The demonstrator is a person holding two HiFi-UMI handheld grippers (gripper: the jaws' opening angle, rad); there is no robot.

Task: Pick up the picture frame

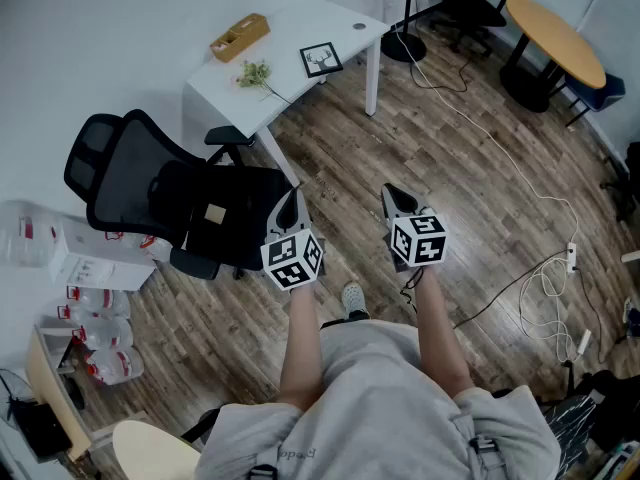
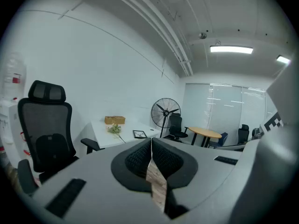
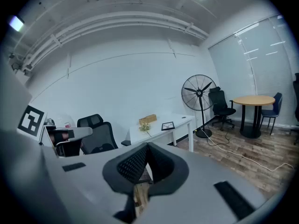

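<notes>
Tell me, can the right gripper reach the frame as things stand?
Probably not yet: the right gripper, shut, hangs over the floor, well short of the frame on the desk. Bare floor lies between; the chair stands aside.

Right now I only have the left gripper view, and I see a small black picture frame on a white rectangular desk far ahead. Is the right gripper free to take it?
Observer: Yes, the right gripper is shut, with nothing between its jaws.
Operator: Anything on the floor on the way?
Observer: A thin white cable runs over the wood-plank floor, right of the white rectangular desk.
Operator: Where on the desk is the frame?
Observer: The small black picture frame lies by the long edge that faces the open floor, apart from the black mesh office chair.
</notes>
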